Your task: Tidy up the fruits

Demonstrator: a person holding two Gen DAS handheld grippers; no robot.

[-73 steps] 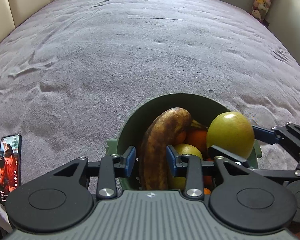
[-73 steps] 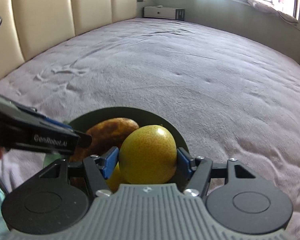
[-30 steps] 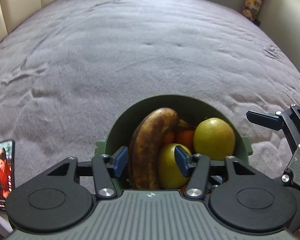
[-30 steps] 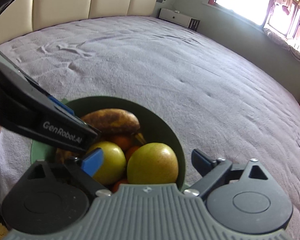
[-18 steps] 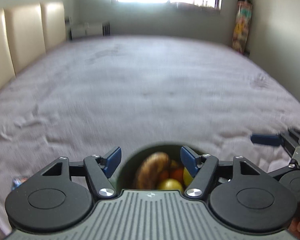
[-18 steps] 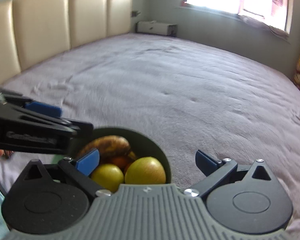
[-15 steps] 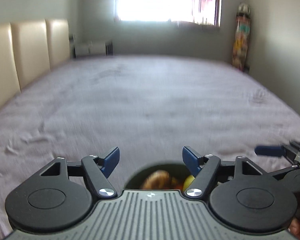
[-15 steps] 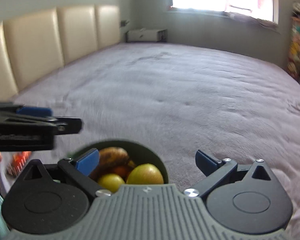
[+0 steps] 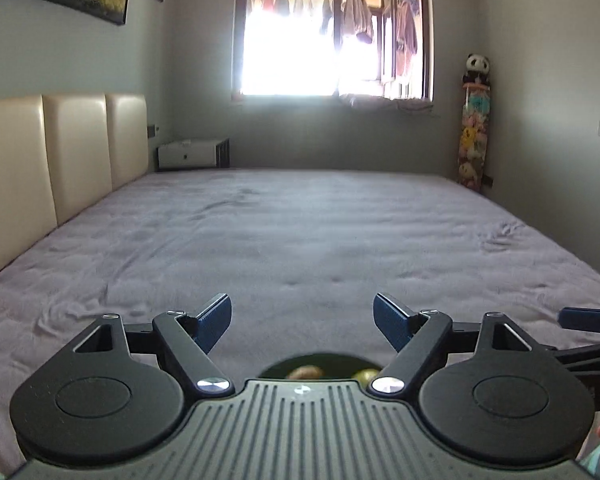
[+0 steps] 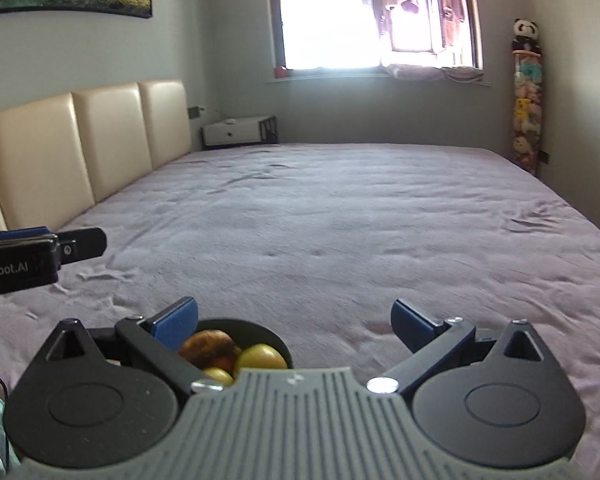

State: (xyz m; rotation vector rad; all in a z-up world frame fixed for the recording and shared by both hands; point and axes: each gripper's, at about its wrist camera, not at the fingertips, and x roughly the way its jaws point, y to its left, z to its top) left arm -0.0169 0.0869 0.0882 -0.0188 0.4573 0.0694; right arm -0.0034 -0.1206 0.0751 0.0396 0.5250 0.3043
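Right wrist view shows, from left to right, the left gripper (image 10: pixel 80 245) hovering over the bed (image 10: pixel 340 220), then the green bowl (image 10: pixel 274 340) holding a brown banana (image 10: pixel 208 344) and yellow-green fruit (image 10: pixel 262 356), with the right gripper (image 10: pixel 294 318) spread wide and empty above it. Left gripper's jaws also gape empty. Fruit looks gathered; withdraw both tools level, clear of the rim.

A dark green bowl (image 10: pixel 260 330) sits on the purple bed near its near edge. It holds a brown, overripe banana (image 10: pixel 208 344), a yellow-green pear (image 10: pixel 262 357), a second yellow fruit (image 10: pixel 219 376) below them and something orange (image 10: pixel 225 361) between.
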